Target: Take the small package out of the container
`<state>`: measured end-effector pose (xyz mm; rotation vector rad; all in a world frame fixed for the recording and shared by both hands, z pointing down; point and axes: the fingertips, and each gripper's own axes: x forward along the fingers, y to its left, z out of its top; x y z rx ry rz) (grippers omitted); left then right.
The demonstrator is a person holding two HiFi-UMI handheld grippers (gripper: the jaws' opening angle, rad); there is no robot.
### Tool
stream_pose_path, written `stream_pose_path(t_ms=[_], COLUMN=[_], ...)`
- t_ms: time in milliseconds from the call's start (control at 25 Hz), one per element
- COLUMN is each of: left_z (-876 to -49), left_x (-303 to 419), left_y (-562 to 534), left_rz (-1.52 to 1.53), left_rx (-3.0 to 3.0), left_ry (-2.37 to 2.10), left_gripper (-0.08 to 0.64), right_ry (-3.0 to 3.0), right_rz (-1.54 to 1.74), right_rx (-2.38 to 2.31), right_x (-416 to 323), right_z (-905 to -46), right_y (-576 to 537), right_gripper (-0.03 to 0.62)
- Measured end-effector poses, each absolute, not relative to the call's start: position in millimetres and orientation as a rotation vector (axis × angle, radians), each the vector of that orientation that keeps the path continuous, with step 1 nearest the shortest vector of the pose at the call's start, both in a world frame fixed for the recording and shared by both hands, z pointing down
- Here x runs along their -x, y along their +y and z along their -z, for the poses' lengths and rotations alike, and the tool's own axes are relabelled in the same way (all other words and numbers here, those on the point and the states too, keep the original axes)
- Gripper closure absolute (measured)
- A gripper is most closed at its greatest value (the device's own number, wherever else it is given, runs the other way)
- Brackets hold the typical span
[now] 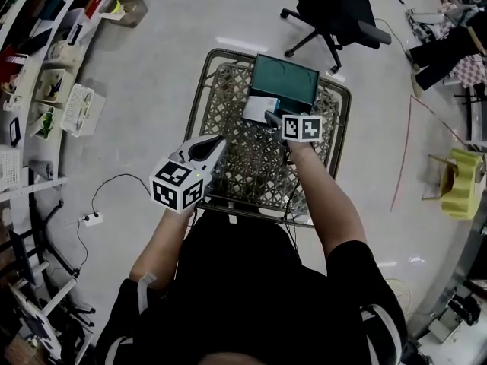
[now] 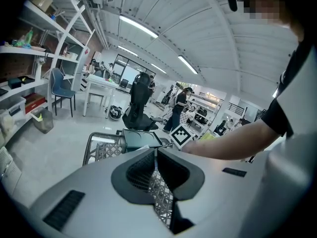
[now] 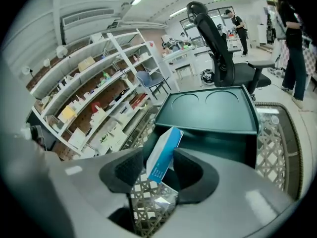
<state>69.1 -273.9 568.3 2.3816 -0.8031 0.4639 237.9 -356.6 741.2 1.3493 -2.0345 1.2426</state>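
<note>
Nearest, at the lower left of the head view, the left gripper (image 1: 218, 144) hung over the mesh table (image 1: 243, 166) with its jaws closed together on nothing, apparently kept aside to leave the reach free. Higher, near centre, the right gripper (image 3: 159, 156) had its jaws partly closed onto the broad faces of the package (image 3: 164, 150), which stood tilted between the pads, probably the surest hold on so thin a box. Beyond it sat the container (image 3: 213, 115) at the table's far edge; the package was just before its dark front, though whether wholly clear I could not tell.
</note>
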Motion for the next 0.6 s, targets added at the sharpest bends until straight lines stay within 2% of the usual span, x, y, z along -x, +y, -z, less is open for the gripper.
stream_pose_path(t_ms=[240,600], left_z=[-568,-562], left_x=[-55,-33], left_y=[-266,-266], left_rz=[-0.434,-0.396], left_rx=[-2.366,-2.361], left_ry=[-0.826,-0.865], left_gripper=[0.537,0.537], right_ry=[-2.078,-2.068], right_rz=[-1.253,-1.061], right_rx=[-1.377,-1.339], right_x=[-224,-183], right_z=[-725,-710], right_y=[-365,-381], right_gripper=[0.395,0.402])
